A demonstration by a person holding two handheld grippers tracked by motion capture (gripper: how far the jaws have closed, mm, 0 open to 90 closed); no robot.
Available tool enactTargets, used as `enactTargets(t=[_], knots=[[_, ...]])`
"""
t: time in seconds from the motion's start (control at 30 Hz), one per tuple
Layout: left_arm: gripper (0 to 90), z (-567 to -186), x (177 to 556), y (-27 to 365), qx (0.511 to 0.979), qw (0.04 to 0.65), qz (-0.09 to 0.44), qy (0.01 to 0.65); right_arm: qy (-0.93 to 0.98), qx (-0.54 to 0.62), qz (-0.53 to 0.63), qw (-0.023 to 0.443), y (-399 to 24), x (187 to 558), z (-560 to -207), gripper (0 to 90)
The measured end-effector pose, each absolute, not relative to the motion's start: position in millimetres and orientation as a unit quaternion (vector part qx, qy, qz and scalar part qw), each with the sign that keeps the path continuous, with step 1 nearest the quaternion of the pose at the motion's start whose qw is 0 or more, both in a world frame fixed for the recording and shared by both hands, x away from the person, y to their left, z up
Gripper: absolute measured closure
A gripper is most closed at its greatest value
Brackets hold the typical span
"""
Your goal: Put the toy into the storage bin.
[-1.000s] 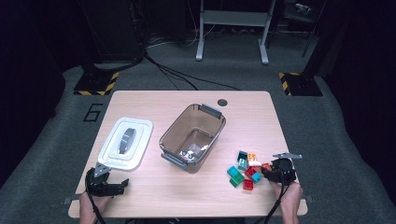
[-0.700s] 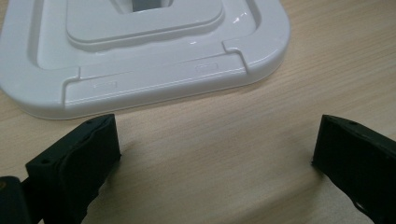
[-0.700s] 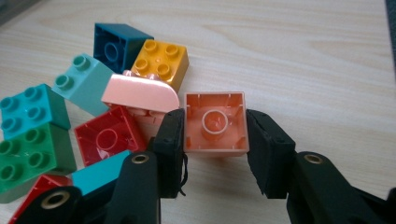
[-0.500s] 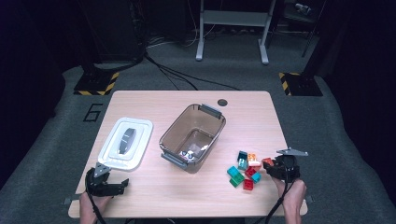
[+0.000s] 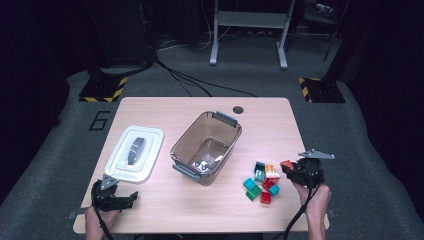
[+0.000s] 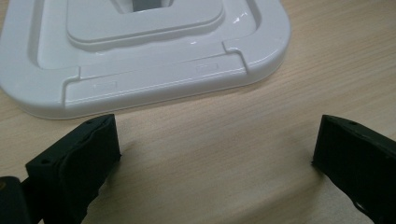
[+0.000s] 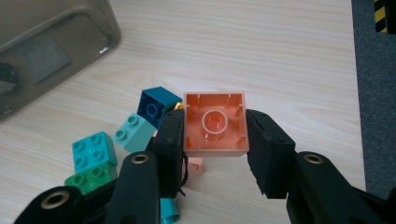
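My right gripper (image 7: 214,140) is shut on an orange brick (image 7: 215,124), whose hollow underside faces the camera, lifted above the table. In the high view the right gripper (image 5: 289,169) hangs at the table's right edge, just right of the brick pile (image 5: 262,180). The pile holds teal, blue, green and red bricks (image 7: 93,150). A clear brown bin (image 5: 206,147) stands in the middle of the table with a small item inside. My left gripper (image 5: 125,199) rests open near the front left, its jaws wide apart over bare wood (image 6: 215,149), just in front of the white lid (image 6: 140,60).
The white lid (image 5: 135,152) lies flat left of the bin. A round hole (image 5: 238,109) sits near the table's far edge. The bin's corner (image 7: 51,51) shows at upper left in the right gripper view. Grey carpet (image 7: 373,93) lies past the table's right edge.
My right gripper has risen with the orange brick, lifting it off the pile. The left gripper has stayed where it was.
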State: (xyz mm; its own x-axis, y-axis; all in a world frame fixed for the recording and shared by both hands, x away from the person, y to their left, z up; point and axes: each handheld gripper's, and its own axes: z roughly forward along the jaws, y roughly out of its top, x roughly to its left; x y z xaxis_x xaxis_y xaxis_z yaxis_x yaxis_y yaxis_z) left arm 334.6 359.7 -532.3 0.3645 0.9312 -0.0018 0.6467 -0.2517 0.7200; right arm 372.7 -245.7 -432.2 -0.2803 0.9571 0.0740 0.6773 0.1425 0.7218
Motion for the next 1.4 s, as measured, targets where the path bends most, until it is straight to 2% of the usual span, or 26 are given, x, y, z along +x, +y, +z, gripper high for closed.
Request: enactTargets(t=[1.4], knots=[[0.4,-532,335,360,0.763,0.319,0.218,0.518,0.760,0.494,0.362,0.217,-191,417,-358,58.8]])
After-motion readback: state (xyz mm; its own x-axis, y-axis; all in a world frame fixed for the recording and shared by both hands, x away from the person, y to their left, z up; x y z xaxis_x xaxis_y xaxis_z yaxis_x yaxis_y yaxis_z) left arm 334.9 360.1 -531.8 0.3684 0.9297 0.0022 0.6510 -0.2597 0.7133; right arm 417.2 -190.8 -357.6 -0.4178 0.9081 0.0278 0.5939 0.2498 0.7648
